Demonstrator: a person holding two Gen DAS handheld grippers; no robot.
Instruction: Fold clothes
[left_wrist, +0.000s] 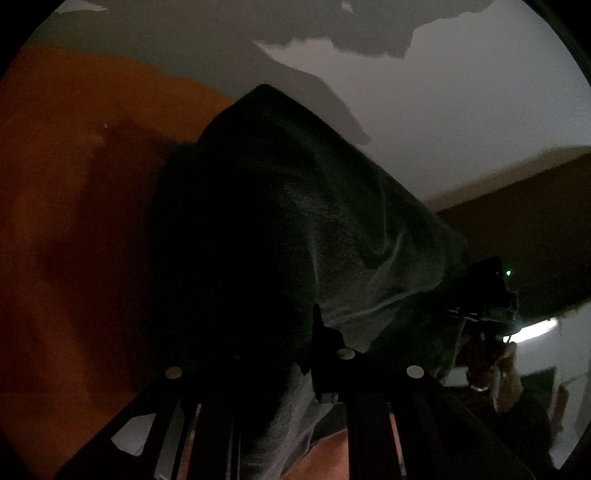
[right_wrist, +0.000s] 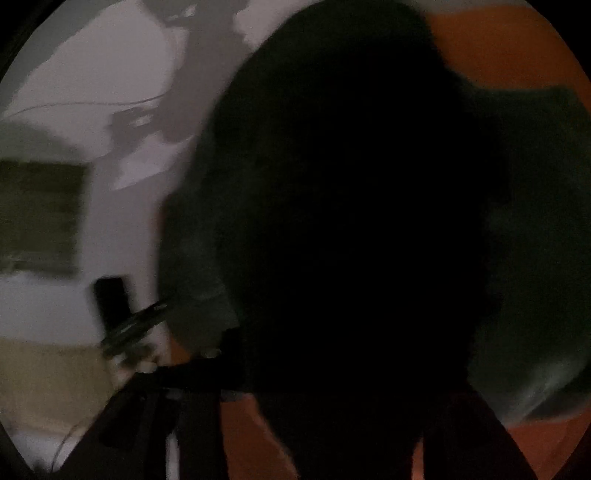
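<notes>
Jaws of the left gripper (left_wrist: 295, 373) are pinching dark green cloth (left_wrist: 314, 221), which is draping forward over the orange surface (left_wrist: 74, 221). Whether the right gripper (right_wrist: 332, 424) is clenching the same cloth cannot be told. Both are angling downward; a grey wall (left_wrist: 461, 92) is standing behind.

Readable text: none is showing in either view.
Dark garment (left_wrist: 314, 221): no label is showing.
Orange surface (left_wrist: 74, 221): no print is showing.
</notes>
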